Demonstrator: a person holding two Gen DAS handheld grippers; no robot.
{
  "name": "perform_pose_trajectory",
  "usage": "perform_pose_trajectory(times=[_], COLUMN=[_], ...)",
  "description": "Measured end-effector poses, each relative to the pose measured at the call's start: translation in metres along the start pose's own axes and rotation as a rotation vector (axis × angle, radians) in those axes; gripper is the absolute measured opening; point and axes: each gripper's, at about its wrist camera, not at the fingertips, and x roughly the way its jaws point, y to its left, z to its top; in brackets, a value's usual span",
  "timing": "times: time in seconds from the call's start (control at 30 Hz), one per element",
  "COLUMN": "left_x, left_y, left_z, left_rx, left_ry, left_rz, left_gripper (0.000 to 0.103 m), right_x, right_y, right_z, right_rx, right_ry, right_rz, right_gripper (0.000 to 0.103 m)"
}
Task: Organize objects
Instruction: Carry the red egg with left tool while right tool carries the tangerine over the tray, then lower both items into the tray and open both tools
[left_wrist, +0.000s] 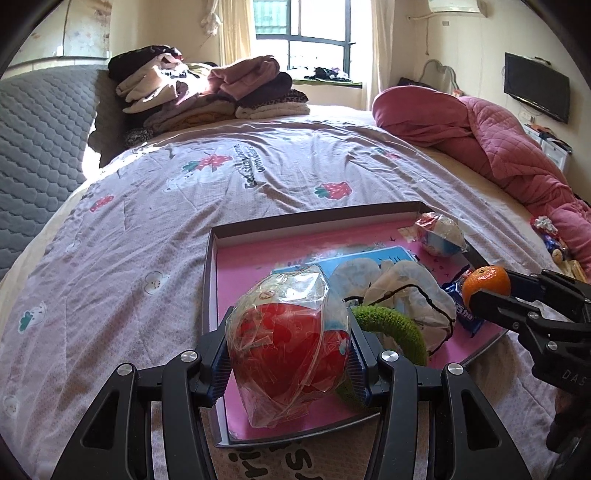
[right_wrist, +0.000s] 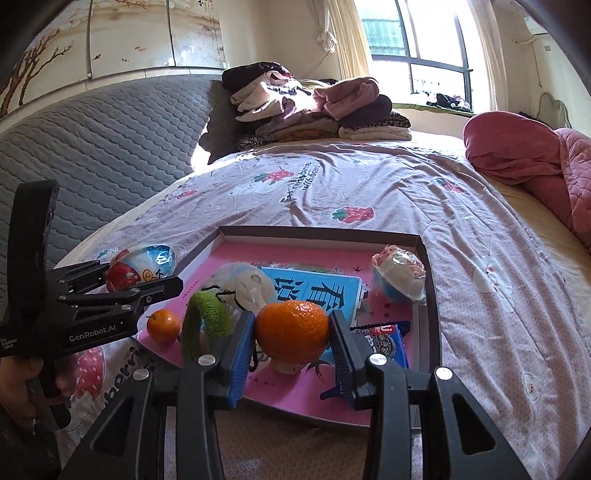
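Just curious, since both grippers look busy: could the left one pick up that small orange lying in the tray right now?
Probably not yet. The left gripper is shut on a wrapped red ball, so its fingers are full. The small orange itself lies uncovered near it.

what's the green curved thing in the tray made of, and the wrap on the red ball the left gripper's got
Green ring: looks like knitted or crocheted yarn; the surface is fuzzy, matte and ribbed. What lies inside it cannot be seen.
Wrap on the red ball, held by the left gripper: seems to be thin clear plastic film; it is glossy, crinkled, and the red shows through.
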Motion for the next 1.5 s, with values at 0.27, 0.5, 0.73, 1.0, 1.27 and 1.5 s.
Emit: perform_pose_trajectory(times=[0.27, 0.5, 0.73, 1.0, 1.27, 1.5], left_x=[0.010, 0.017, 0.023, 0.024, 0.025, 0.022], left_y=[-0.014, -0.023, -0.028, -0.030, -0.030, -0.032], left_z=[-0.008, -0.015, -0.021, -0.021, -0.021, -0.021], left_rx=[0.042, 0.070, 0.092, 0.113, 0.113, 0.115], left_ry=[0.031, 0.056, 0.082, 0.088, 0.095, 0.104], left_rz=[-0.016, -0.018, -0.009, 0.008, 0.009, 0.009], left_gripper=[0.054, 0.054, 0.054, 0.054, 0.054, 0.059], right_x=[0.014, 0.021, 0.025, 0.029, 0.030, 0.029], right_y=[0.007, 0.013, 0.018, 0.018, 0.012, 0.010], right_z=[-0.010, -0.014, -0.018, -0.020, -0.019, -0.019], right_rx=[-0.043, -0.080, -0.104, -0.097, -0.050, -0.026], right_ry=[0.057, 0.078, 0.106, 0.128, 0.148, 0.157], right_rz=[-0.011, -0.022, -0.016, -0.010, 0.010, 0.012], right_gripper=[0.041, 0.041, 0.041, 0.041, 0.041, 0.041])
